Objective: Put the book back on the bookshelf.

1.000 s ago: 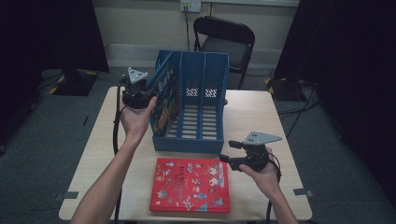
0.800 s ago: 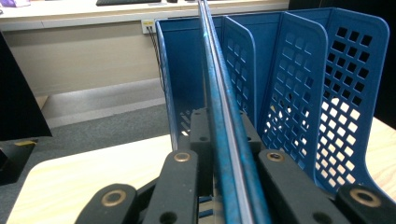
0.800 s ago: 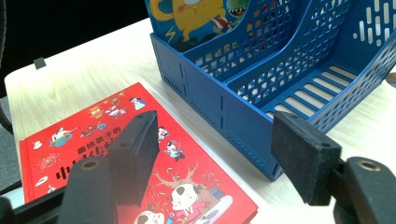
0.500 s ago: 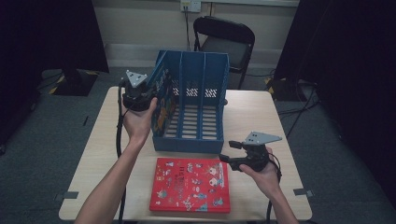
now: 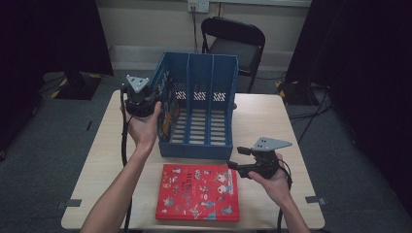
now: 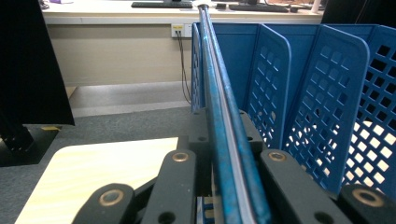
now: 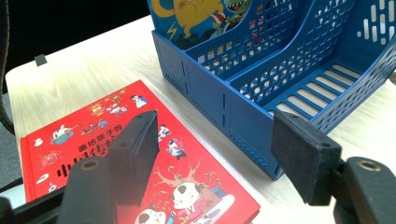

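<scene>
A blue picture book (image 5: 167, 112) stands on edge in the leftmost slot of the blue file rack (image 5: 194, 150). My left gripper (image 5: 155, 104) is shut on its upper left edge. In the left gripper view the book's edge (image 6: 218, 116) runs up between the jaws of the left gripper (image 6: 224, 182), with the rack's dividers (image 6: 327, 107) to the right. A red picture book (image 5: 199, 191) lies flat in front of the rack. My right gripper (image 5: 234, 158) hovers open at its right edge. In the right gripper view the right gripper (image 7: 219, 149) is over the red book's corner (image 7: 93, 135).
The rack's other two slots (image 7: 303, 70) hold nothing. The wooden table (image 5: 272, 116) has bare room on both sides of the rack. A black folding chair (image 5: 233, 43) stands behind the table, and dark curtains hang at both sides.
My left gripper has sunk slightly with the blue book toward the rack's left slot. The right gripper has stayed still.
</scene>
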### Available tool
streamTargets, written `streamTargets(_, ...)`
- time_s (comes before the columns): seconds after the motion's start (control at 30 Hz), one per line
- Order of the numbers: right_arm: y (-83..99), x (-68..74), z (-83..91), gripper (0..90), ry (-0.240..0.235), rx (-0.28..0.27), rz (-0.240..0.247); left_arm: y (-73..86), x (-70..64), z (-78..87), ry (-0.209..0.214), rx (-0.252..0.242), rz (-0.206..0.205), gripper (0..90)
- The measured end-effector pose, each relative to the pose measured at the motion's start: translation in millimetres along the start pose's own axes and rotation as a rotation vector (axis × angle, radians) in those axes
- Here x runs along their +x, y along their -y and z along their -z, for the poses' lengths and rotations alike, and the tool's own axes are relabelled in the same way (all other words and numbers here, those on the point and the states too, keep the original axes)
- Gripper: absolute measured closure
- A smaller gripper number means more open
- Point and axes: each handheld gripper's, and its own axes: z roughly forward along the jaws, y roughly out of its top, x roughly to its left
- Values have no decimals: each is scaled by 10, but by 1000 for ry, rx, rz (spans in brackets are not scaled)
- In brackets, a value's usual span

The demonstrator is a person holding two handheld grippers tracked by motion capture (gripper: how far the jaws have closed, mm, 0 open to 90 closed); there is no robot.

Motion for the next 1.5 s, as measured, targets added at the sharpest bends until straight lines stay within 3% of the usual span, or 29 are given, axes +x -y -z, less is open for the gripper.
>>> streamTargets(0.2, 0, -3, 4, 326, 0, 2, 1, 86, 79, -6, 64, 9, 6, 733)
streamTargets(0.5, 0, 1, -10, 325, 0, 2, 1, 398, 204, 99, 187, 48, 29, 580)
streamTargets(0.57, -1, 5, -14, 325, 0, 3, 2, 470, 248, 122, 194, 60, 22, 580)
streamTargets(0.67, -1, 8, -17, 325, 0, 5, 2, 567, 298, 165, 260, 60, 21, 628)
streamTargets(0.73, 2, 6, -20, 325, -1, 8, 1, 625, 285, 209, 259, 69, 4, 639)
streamTargets(0.77, 5, 5, -23, 325, -3, 8, 0, 658, 287, 228, 284, 69, 9, 632)
streamTargets(0.83, 13, 3, -34, 325, -3, 10, -2, 722, 287, 264, 285, 78, -8, 631)
streamTargets(0.93, 18, 5, -51, 325, -2, 16, -3, 818, 307, 306, 321, 95, -13, 650)
streamTargets(1.07, 18, 5, -57, 324, -2, 16, -3, 946, 365, 327, 337, 133, -46, 733)
streamTargets(1.13, 20, 5, -67, 324, -4, 19, -3, 993, 381, 313, 341, 143, -28, 751)
streamTargets(1.27, 20, 16, -86, 323, -6, 24, -1, 1053, 377, 258, 351, 179, -39, 754)
streamTargets(1.5, 23, 6, -75, 323, -5, 19, -6, 1061, 345, 186, 345, 184, -39, 782)
